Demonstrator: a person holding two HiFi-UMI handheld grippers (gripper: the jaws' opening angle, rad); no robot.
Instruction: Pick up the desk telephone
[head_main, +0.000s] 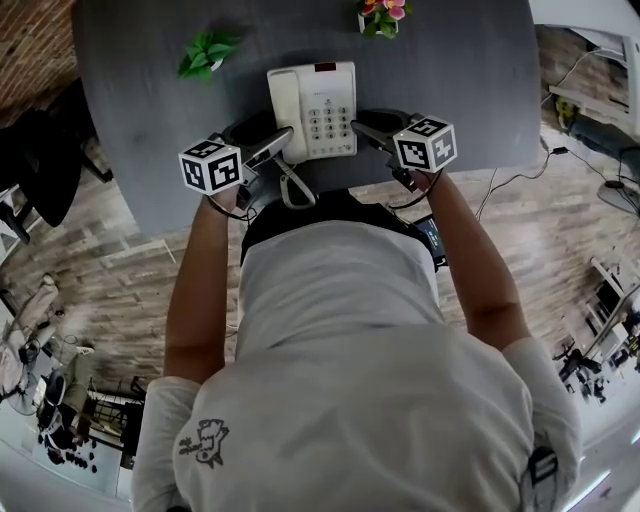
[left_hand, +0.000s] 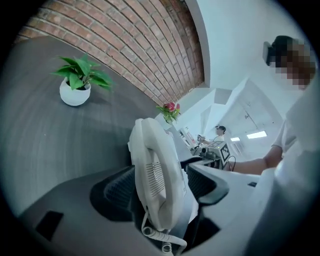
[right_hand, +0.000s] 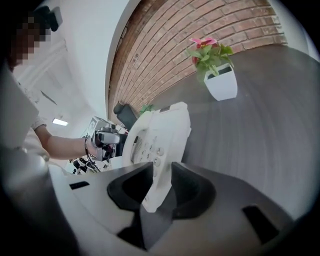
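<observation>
A white desk telephone (head_main: 312, 110) with a keypad lies on the dark grey table (head_main: 140, 120), its handset along its left side. My left gripper (head_main: 283, 140) is at that left side; in the left gripper view the handset (left_hand: 155, 175) stands between its jaws (left_hand: 162, 182), pads against it. My right gripper (head_main: 360, 128) is at the phone's right side. In the right gripper view the phone's near edge (right_hand: 160, 145) fills the gap between the pads (right_hand: 161, 172). The coiled cord (head_main: 290, 185) hangs over the table's front edge.
A green plant in a white pot (head_main: 207, 52) stands at the table's far left, a pink-flowered plant (head_main: 383, 15) at the far middle. The person stands against the table's front edge (head_main: 180, 215). Cables (head_main: 520, 180) trail on the wooden floor to the right.
</observation>
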